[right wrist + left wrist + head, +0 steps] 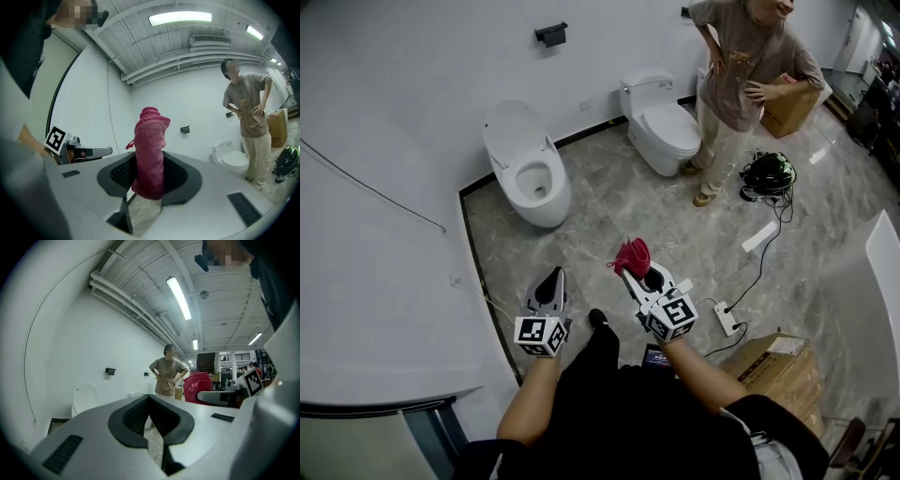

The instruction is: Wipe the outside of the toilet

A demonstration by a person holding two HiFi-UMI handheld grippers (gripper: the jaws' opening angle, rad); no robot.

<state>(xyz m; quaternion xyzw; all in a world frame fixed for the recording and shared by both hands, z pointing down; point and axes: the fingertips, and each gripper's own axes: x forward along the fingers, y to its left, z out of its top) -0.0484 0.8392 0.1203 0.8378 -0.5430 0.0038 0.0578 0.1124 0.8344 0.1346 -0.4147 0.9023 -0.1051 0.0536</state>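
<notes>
Two white toilets stand against the white wall. The nearer toilet [530, 173] has its lid up and sits at upper left; it shows faintly in the left gripper view [84, 399]. The farther toilet [661, 127] has its lid down and appears in the right gripper view [234, 161]. My right gripper [633, 267] is shut on a red knitted cloth [631, 255] [150, 157], held well short of both toilets. My left gripper [553, 281] [150, 416] is shut with nothing in it, beside the right one.
A person [741, 80] stands hands on hips beside the farther toilet. A cardboard box [792, 108] sits behind them, and a helmet [769, 173], a power strip [727, 319] with cables and another box [778, 370] lie on the marble floor at right.
</notes>
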